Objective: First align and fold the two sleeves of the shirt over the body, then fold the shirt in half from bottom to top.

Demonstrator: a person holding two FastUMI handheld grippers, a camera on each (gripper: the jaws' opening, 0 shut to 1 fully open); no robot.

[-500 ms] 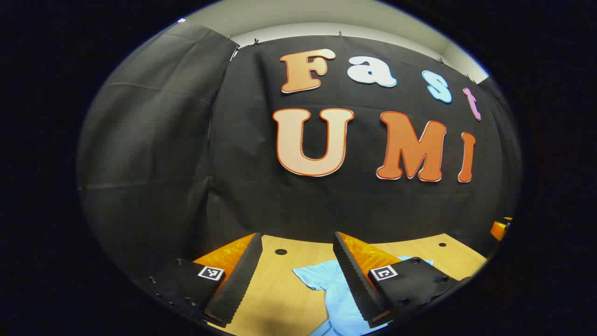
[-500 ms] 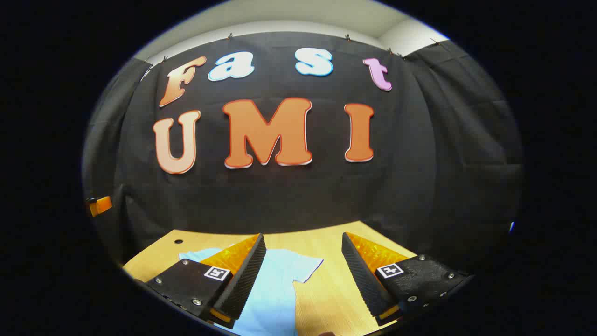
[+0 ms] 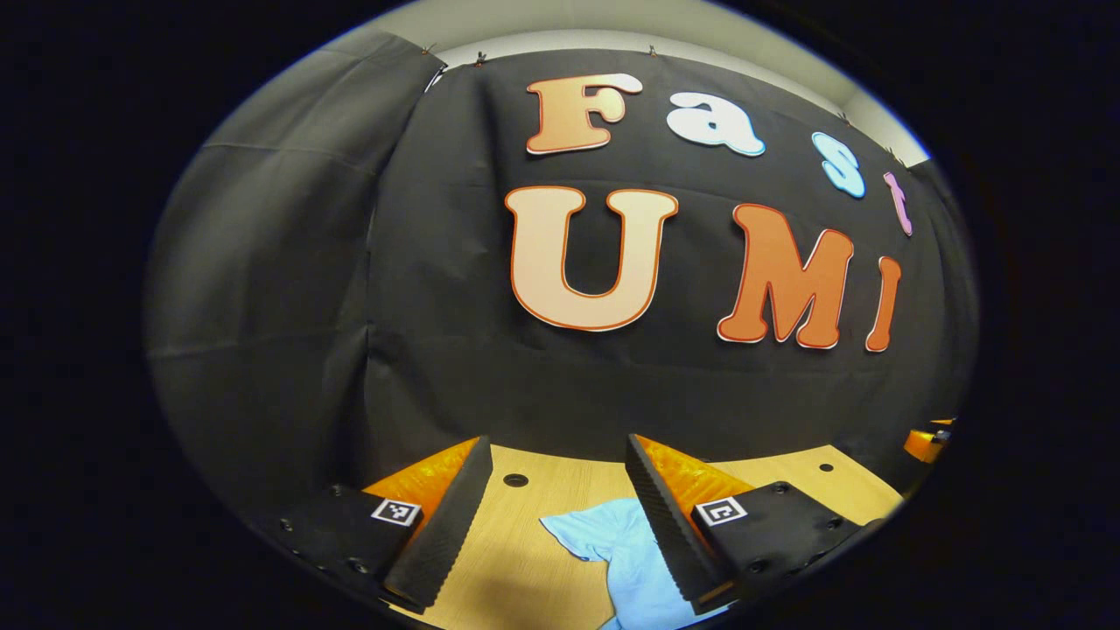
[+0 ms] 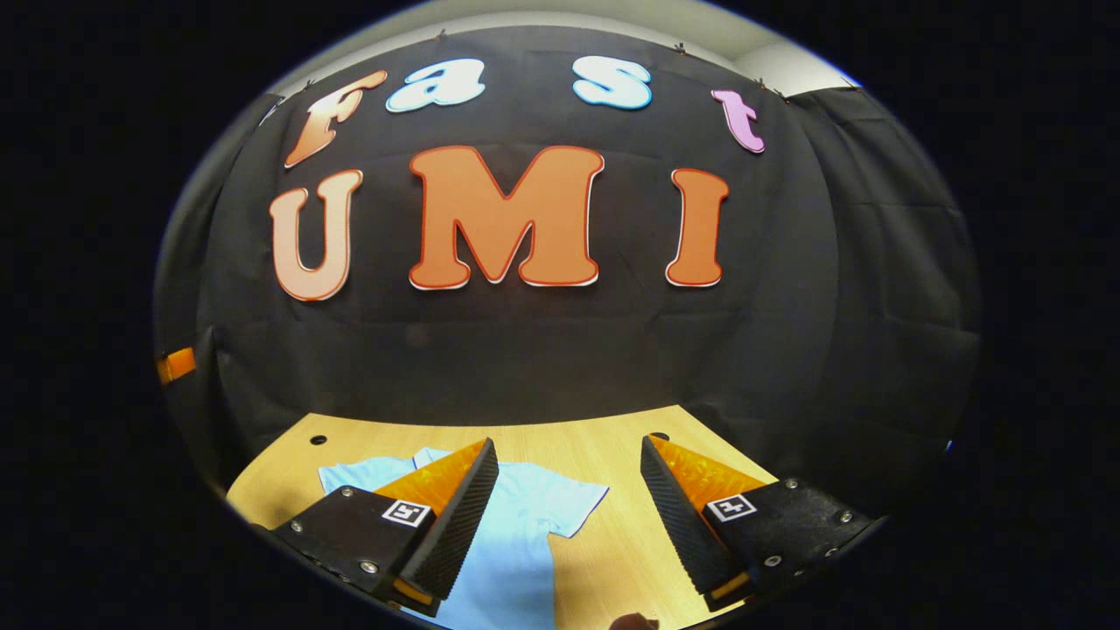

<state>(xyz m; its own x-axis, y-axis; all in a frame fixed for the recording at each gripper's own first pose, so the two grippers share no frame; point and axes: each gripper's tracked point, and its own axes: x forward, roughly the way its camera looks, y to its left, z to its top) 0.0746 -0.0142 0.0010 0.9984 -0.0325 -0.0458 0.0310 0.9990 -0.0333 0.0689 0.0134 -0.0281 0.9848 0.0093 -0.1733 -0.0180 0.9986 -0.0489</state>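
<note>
A light blue shirt (image 4: 525, 534) lies flat on the wooden table (image 4: 612, 446), collar toward the far wall, both short sleeves spread out. In the right gripper view its right sleeve (image 4: 573, 507) lies between my fingers. My right gripper (image 4: 569, 525) is open, held above the cloth. In the left gripper view the shirt (image 3: 626, 560) shows its left sleeve (image 3: 577, 532) just inside the right finger. My left gripper (image 3: 547, 525) is open over bare wood beside that sleeve, holding nothing.
The table has small round holes (image 3: 515, 480) near its far edge, which meets the black cloth wall. An orange part of the other gripper (image 3: 927, 440) shows at the right edge of the left gripper view, and another (image 4: 178, 365) at the left edge of the right gripper view.
Both grippers have tipped or moved forward a little; the wall sits higher and more of the table shows. In the left gripper view the shirt has slid toward the right finger. Both stay open.
</note>
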